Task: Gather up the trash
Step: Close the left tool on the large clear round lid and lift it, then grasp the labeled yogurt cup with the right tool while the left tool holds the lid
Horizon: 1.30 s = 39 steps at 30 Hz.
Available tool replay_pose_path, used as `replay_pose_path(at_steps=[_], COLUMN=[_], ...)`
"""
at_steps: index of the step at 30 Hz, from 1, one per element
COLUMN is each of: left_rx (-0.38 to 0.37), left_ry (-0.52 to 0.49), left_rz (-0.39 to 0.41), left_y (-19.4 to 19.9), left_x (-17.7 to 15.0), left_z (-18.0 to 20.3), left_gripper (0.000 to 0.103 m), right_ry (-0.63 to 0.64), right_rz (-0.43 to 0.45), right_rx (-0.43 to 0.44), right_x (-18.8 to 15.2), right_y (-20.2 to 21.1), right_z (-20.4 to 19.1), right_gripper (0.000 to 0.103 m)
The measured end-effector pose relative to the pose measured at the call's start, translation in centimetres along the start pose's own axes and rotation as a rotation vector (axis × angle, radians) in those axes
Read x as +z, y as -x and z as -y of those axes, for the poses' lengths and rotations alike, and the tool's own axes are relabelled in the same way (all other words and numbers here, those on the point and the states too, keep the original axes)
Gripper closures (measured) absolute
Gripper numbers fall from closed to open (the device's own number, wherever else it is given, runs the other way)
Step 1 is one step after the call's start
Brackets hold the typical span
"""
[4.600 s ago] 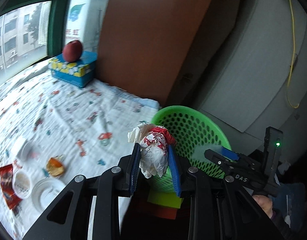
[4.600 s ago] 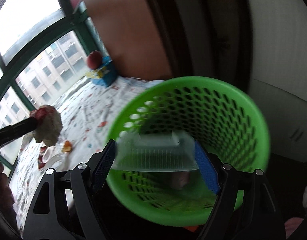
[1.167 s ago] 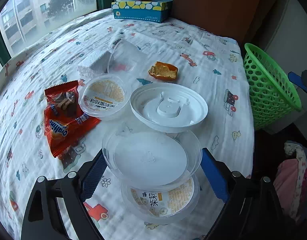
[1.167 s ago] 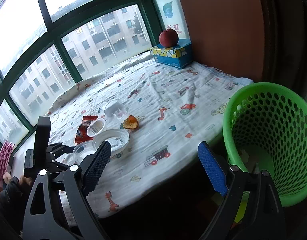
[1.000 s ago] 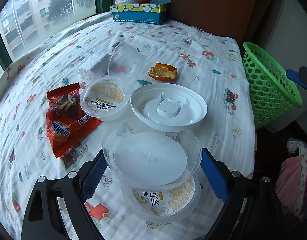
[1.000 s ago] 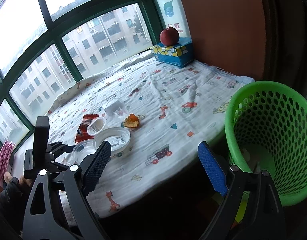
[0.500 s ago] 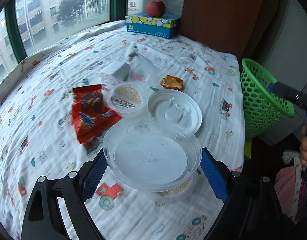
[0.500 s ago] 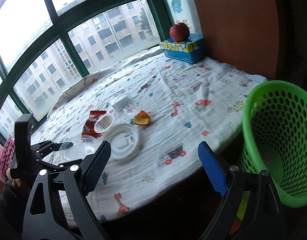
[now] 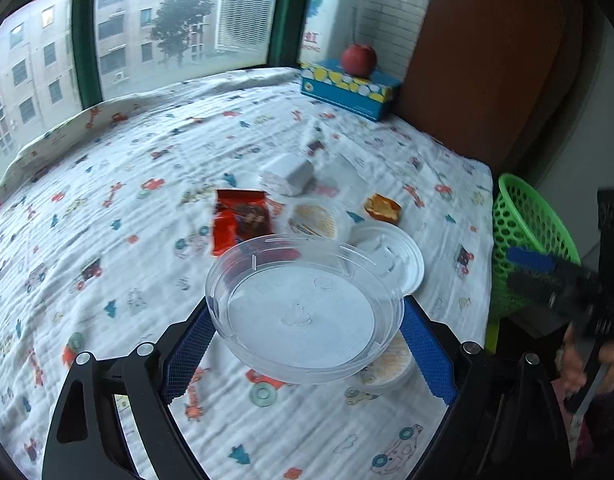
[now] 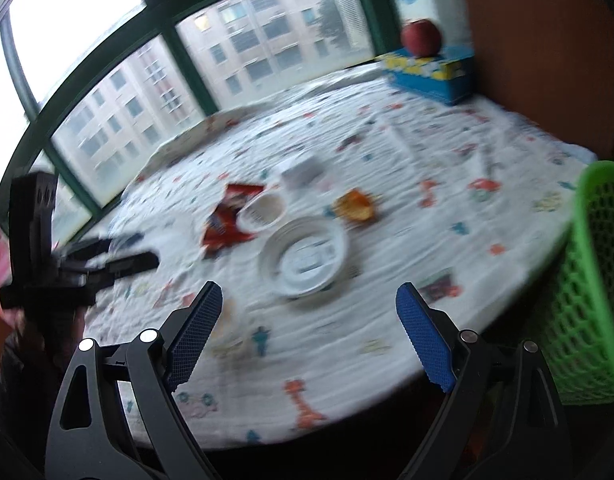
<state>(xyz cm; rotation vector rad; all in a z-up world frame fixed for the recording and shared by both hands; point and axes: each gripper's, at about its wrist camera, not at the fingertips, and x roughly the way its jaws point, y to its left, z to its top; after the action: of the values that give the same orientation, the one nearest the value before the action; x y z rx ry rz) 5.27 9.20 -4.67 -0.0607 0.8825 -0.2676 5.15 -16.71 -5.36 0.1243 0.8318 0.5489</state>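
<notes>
On the left of the left wrist view we see the red snack wrapper lying flat on the printed cloth, with a small labelled cup just right of it and a white block beyond, all loose litter left where it fell. In the near middle, our left gripper clasps the clear plastic lid by its opposite rim edges, blue pads pressed to either side, lifted clear of the cloth; we hold it by the rim because a thin disc offers no other purchase. Being round it has no long axis; its open face points up and tilts slightly toward us. Another labelled cup sits under its right edge, and the white lid and the orange peel lie farther right. At the far right, off the table edge, stands the green basket, where we judge the clear lid should go. In the blurred right wrist view our right gripper hovers over the near table edge, fingers spread wide and carrying nothing.
</notes>
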Motion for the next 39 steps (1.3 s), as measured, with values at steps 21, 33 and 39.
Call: replay_pose_path(at_steps=[21,33,39], left_rx=[0.045,0.029,0.012], left_ry=[0.120,0.147,0.134], left_rz=[0.061,0.064,0.068], left_y=[3.1,3.1,2.9], left_x=[-1.2,-1.5,-0.8], left_z=[-4.8,-5.1,-3.8], left_gripper=[0.016,0.016,0.016], right_ry=[0.243,0.245,0.229], right_rz=[-0.166,-0.186,-0.147], right_rx=[0.045,0.006,0.022], right_x=[-3.4,-3.4,-2.8], right_y=[-9.0,-10.7,-8.5], right_z=[-8.7,-8.7,-8.3], right_gripper=[0.015,0.036,0.037])
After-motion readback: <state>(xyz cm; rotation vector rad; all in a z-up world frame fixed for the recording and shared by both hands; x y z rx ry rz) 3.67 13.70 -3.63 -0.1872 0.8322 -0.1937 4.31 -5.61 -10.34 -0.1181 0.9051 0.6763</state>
